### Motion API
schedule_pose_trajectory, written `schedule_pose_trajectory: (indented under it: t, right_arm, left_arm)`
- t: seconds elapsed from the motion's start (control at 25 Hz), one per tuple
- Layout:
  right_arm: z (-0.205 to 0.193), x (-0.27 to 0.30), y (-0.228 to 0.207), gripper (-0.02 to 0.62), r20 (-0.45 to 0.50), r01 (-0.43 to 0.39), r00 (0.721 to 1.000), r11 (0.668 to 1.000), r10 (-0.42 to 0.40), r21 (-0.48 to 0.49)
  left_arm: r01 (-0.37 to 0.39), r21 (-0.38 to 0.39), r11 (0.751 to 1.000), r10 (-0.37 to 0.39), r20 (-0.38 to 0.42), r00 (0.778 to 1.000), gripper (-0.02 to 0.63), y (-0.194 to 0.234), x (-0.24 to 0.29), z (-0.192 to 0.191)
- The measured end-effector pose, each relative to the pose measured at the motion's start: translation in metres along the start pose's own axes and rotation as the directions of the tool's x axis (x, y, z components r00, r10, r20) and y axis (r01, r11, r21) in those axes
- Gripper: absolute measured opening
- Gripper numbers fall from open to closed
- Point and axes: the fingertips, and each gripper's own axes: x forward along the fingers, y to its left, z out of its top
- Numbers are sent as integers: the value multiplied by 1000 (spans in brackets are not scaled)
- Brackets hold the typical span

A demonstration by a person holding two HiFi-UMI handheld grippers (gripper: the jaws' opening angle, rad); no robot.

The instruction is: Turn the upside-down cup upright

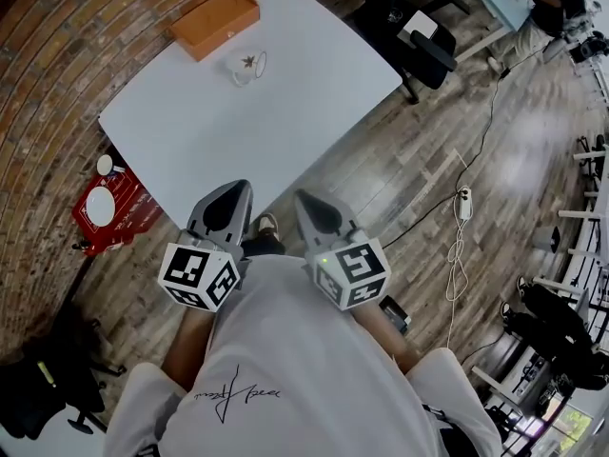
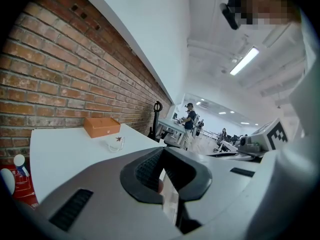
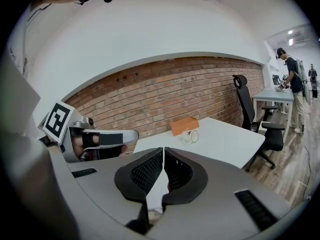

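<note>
Left tool and right tool hover by the chest, closed and empty, near the surface edge; cup sits far across open top.

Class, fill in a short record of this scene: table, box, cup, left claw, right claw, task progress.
Table: white, beside a brick wall.
Box: orange, at the table's far edge.
Cup: clear glass, on the table beside the box.
Left claw: shut, empty, short of the table.
Right claw: shut, empty, beside the left one.
Progress: cup not yet reached.
</note>
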Motion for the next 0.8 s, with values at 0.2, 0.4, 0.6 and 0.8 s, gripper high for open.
schedule_pose_trajectory:
  t: [0.2, 0.4, 0.6, 0.8]
  right_arm:
    - [10, 16, 1, 21, 13, 4, 1000, 1000, -4, -13]
    - [20, 24, -1, 21, 23, -12, 1000, 1000, 13, -29]
    - [26, 39, -2, 21, 23, -46, 999, 999, 46, -28]
    - [28, 51, -11, 21, 20, -77, 997, 997, 77, -4]
  left_arm:
    - [10, 2, 1000, -10, 12, 1000, 9, 17, 3, 8]
    - [-13, 1, 1000, 13, 44, 999, 9, 27, 1, 23]
    - [-49, -2, 999, 49, 61, 997, 9, 43, 2, 31]
    - [-77, -4, 997, 77, 50, 996, 9, 54, 9, 32]
